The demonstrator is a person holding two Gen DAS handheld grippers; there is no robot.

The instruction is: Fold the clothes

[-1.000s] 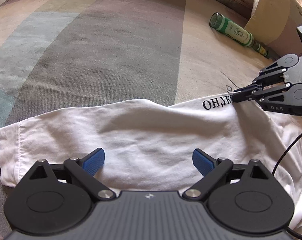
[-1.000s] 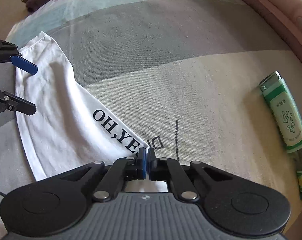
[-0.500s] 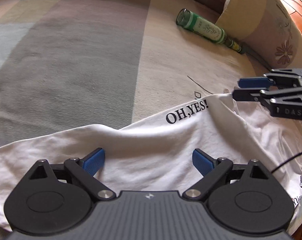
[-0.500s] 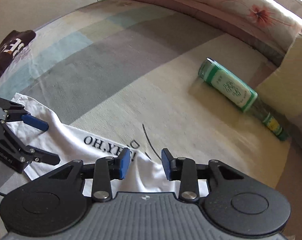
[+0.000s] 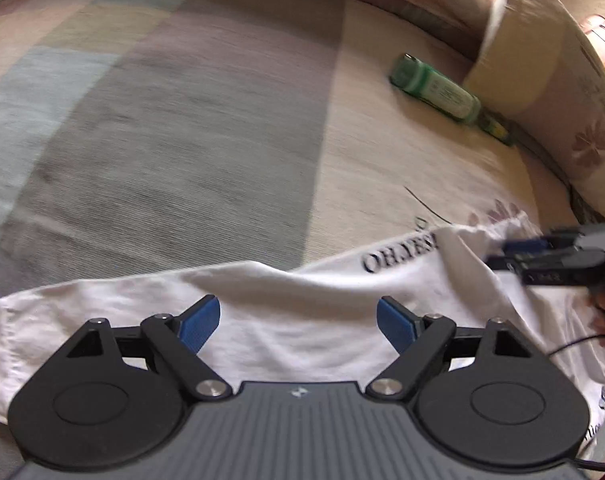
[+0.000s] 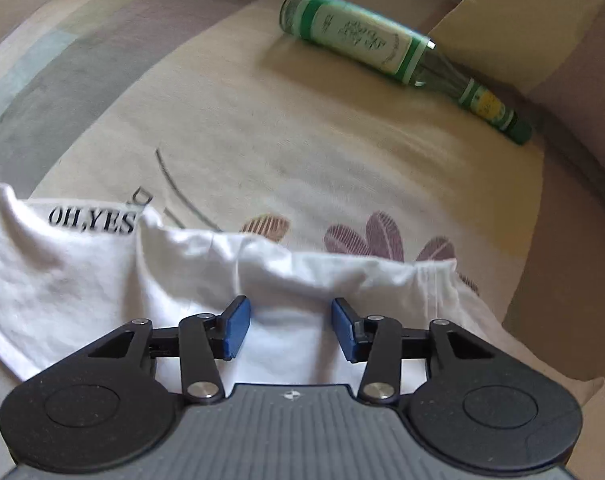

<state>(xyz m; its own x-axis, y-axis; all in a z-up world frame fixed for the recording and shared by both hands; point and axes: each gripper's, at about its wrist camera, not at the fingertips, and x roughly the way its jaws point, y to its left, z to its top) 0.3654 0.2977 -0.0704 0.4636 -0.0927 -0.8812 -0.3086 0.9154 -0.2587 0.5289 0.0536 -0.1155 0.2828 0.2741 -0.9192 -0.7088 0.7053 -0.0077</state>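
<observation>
The white T-shirt [image 6: 82, 280] lies folded lengthwise on the bed [image 5: 182, 140]; the right tool [image 6: 288, 326] is opening above its edge, holding nothing, while the left tool [image 5: 298, 322], wide apart, is narrowing.

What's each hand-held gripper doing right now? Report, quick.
Left hand-held gripper: open and closing slightly, holding nothing, above the white T-shirt.
Right hand-held gripper: jaws opening, nothing gripped, T-shirt lying loose beneath.
</observation>
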